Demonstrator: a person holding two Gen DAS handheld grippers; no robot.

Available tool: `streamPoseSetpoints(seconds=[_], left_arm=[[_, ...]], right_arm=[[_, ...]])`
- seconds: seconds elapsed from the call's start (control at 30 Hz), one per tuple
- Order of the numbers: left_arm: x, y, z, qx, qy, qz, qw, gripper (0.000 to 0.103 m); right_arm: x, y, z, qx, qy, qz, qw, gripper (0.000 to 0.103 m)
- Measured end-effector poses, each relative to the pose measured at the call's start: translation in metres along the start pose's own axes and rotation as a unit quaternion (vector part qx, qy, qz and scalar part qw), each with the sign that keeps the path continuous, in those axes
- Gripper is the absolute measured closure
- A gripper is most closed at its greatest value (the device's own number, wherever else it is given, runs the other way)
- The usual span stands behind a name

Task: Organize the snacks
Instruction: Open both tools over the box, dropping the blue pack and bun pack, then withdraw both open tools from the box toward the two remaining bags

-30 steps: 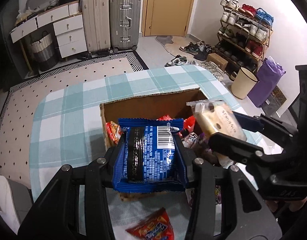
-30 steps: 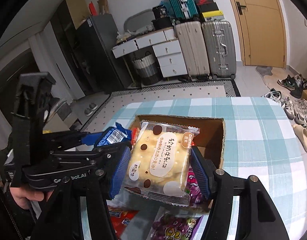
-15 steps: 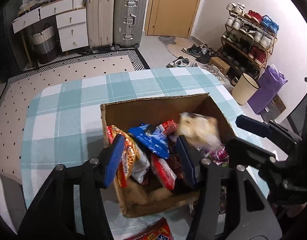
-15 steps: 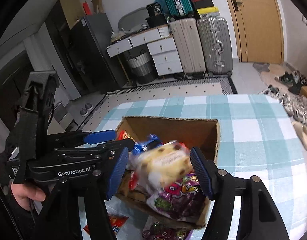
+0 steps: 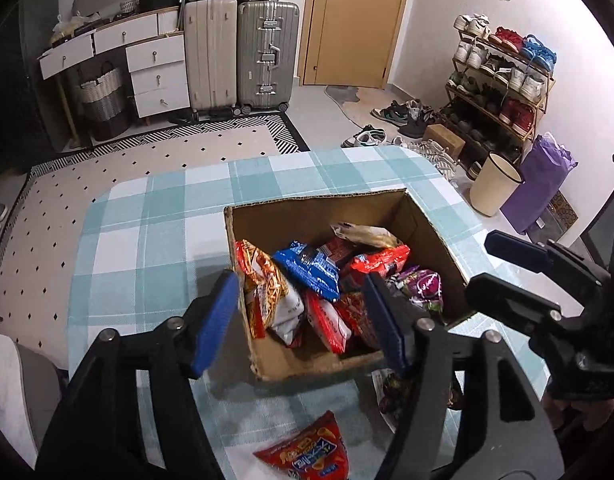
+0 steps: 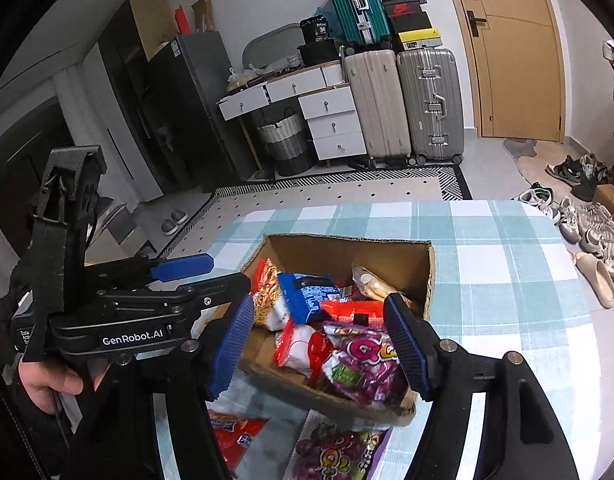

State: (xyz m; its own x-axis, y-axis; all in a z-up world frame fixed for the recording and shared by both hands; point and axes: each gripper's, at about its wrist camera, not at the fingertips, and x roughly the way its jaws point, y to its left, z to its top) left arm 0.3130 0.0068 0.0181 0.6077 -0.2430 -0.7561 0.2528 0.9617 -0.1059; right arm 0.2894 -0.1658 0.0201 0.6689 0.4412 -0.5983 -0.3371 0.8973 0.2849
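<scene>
Between the blue pads of the left gripper [image 5: 301, 318] sits the near-left part of the cardboard box [image 5: 327, 212], which rests on a teal-and-white checked tablecloth [image 5: 155, 216]. Its jaws have just been opening and stand apart with nothing pressed between them. Beyond the fingertips, inside the box, lie an orange-and-white snack bag [image 5: 267, 288], a blue packet [image 5: 311, 266], a red packet [image 5: 381, 260] and, toward the far wall, a pale bread packet [image 5: 365, 234]. Just past the right-hand pad lies a purple candy bag [image 5: 421, 284].

The right gripper [image 6: 321, 344] hangs over the near side of the same box, its jaws also just opened, empty, with the purple bag lying below the gap. Below both grippers, outside the box on the cloth, lie a red chip bag [image 5: 307, 452] and a second purple bag [image 6: 335, 452]. A hand [image 6: 53, 384] holds the left gripper's handle at the left edge of the right wrist view.
</scene>
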Motion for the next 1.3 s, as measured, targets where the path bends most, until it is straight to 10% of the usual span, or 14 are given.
streamPoseSetpoints(seconds=[1.3], left_arm=[[-0.1,0.001,-0.125,-0.05,-0.036,0.06,0.9963,0.001]], right_arm=[[-0.096,0.04,-0.101,0.011,-0.024,-0.014,1.0,0.003]])
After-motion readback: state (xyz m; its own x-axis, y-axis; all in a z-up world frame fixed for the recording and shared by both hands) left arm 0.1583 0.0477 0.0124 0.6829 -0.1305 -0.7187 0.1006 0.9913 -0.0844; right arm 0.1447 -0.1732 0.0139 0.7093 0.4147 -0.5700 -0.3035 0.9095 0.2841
